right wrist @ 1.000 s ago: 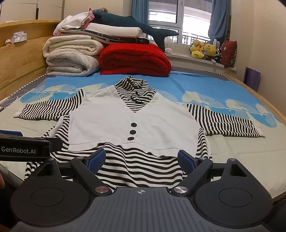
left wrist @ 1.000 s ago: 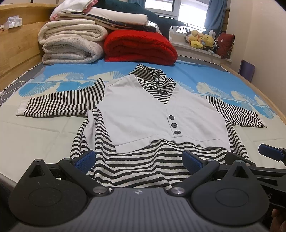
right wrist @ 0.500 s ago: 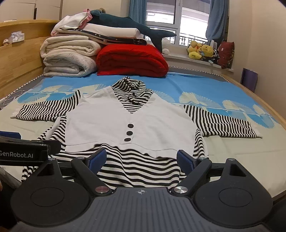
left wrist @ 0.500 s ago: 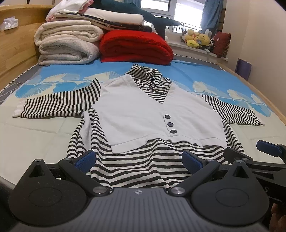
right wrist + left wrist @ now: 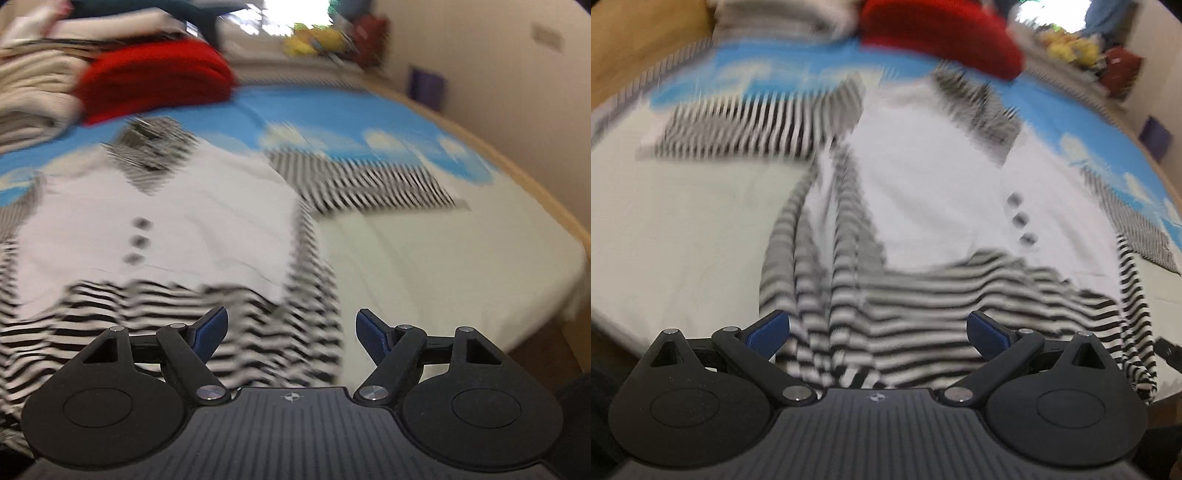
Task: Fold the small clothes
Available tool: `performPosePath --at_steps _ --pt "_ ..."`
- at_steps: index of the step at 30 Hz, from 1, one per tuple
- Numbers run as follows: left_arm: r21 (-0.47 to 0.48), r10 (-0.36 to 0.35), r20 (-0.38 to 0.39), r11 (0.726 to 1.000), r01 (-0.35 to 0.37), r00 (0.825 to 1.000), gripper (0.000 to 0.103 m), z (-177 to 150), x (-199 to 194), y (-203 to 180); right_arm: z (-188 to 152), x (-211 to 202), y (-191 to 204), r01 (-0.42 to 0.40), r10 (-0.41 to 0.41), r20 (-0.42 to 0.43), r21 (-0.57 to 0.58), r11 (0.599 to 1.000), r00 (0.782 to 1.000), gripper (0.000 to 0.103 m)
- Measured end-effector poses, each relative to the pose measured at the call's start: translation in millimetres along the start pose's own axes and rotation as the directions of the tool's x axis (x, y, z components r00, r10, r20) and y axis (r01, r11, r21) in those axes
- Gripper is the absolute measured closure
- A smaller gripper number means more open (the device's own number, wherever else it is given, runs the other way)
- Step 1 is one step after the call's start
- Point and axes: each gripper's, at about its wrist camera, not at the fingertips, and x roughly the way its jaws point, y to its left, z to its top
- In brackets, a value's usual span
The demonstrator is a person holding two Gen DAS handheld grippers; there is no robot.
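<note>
A small black-and-white striped top with a white vest front and dark buttons (image 5: 942,192) (image 5: 159,236) lies flat on the bed, sleeves spread out. My left gripper (image 5: 877,330) stands open just over the hem's left lower corner, striped cloth showing between its blue pads. My right gripper (image 5: 291,332) hangs over the hem's right lower corner; its jaws are closing, still apart, with striped cloth between them and the pads not pressing on it. Both views are blurred by motion.
The bed (image 5: 424,258) has a pale sheet near me and a blue patterned cover farther back. A folded red blanket (image 5: 938,33) (image 5: 155,74) and stacked pale bedding (image 5: 33,92) sit at the head. A wooden bed edge (image 5: 546,199) runs along the right.
Both grippers have dropped and tilted down toward the hem, the left swinging to the left corner and the right to the right corner. The right jaws have narrowed a little.
</note>
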Motion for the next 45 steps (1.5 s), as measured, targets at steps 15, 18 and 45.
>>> performPosePath --at_steps 15,18,45 --pt "-0.118 0.062 -0.171 0.989 -0.083 0.983 0.083 -12.0 24.7 54.8 -12.2 31.8 -40.1 0.044 -0.004 -0.202 0.193 0.98 0.979 0.095" --pt "-0.104 0.076 -0.173 0.99 -0.095 0.982 0.084 -15.9 19.4 47.7 -12.0 31.4 -36.6 0.046 -0.011 -0.207 0.166 0.985 0.978 0.095" --pt "-0.019 -0.056 -0.146 0.998 0.054 0.988 0.059 -3.8 32.3 0.3 -11.0 45.6 -39.8 0.008 0.06 -0.302 0.218 0.976 0.951 0.052"
